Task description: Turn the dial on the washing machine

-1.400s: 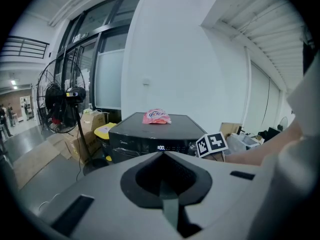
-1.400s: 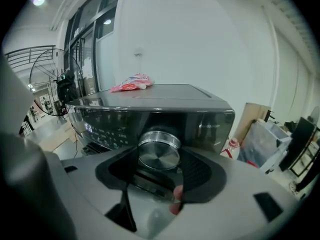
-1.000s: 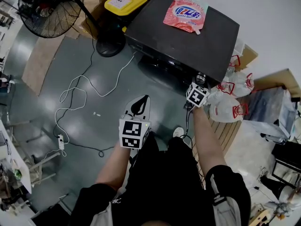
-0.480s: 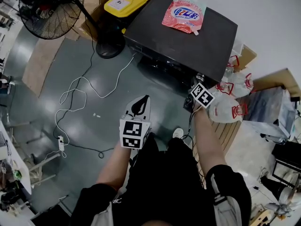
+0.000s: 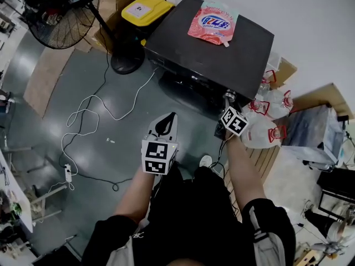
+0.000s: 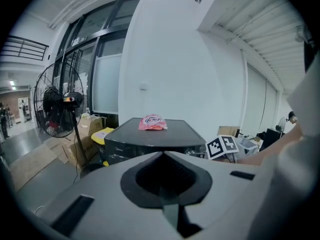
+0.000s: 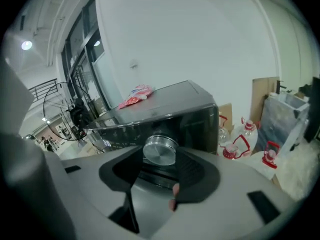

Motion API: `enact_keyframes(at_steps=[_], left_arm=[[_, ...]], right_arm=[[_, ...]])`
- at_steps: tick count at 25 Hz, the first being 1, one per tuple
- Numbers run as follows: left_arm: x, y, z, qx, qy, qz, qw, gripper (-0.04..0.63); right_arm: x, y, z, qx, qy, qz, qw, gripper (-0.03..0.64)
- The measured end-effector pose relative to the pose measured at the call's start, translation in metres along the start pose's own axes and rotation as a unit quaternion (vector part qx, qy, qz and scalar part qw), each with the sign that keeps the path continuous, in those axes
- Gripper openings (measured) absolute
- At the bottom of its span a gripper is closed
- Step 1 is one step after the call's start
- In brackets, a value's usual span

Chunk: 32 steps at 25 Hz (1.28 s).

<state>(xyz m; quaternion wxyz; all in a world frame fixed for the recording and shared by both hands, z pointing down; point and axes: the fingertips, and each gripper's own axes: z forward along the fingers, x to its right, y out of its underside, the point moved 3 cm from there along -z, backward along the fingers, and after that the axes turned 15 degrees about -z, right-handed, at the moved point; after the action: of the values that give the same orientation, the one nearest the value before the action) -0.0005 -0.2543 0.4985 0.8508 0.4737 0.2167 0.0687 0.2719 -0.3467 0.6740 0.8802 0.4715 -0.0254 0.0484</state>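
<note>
Your right arm (image 5: 242, 165) reaches forward to the front right corner of the washing machine (image 5: 211, 43), with the right gripper (image 7: 159, 155) angled downward and rolled a little to one side. Its jaws have just been closing and now pinch the silver dial (image 7: 160, 149) from both sides — the dial sits on the dark front panel near that corner. Your left gripper (image 6: 162, 154) hangs by your body, well apart from the machine, pointing forward and slightly down, jaws pressed together on nothing
</note>
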Motion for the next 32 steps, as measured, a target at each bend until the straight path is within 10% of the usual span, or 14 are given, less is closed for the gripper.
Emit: enact_keyframes(at_steps=[6, 19, 32], left_arm=[[0.013, -0.016, 0.002, 0.022, 0.022, 0.003, 0.9995, 0.012], [0.057, -0.073, 0.004, 0.103, 0.075, 0.03, 0.9914, 0.012], [0.081, -0.105, -0.008, 0.141, 0.109, 0.058, 0.9823, 0.012]], right_arm=[[-0.012, -0.025, -0.057, 0.054, 0.003, -0.031, 0.998, 0.0], [-0.052, -0.152, -0.192, 0.27, 0.01, -0.15, 0.951, -0.002], [-0.055, -0.171, -0.237, 0.31, 0.03, -0.134, 0.941, 0.0]])
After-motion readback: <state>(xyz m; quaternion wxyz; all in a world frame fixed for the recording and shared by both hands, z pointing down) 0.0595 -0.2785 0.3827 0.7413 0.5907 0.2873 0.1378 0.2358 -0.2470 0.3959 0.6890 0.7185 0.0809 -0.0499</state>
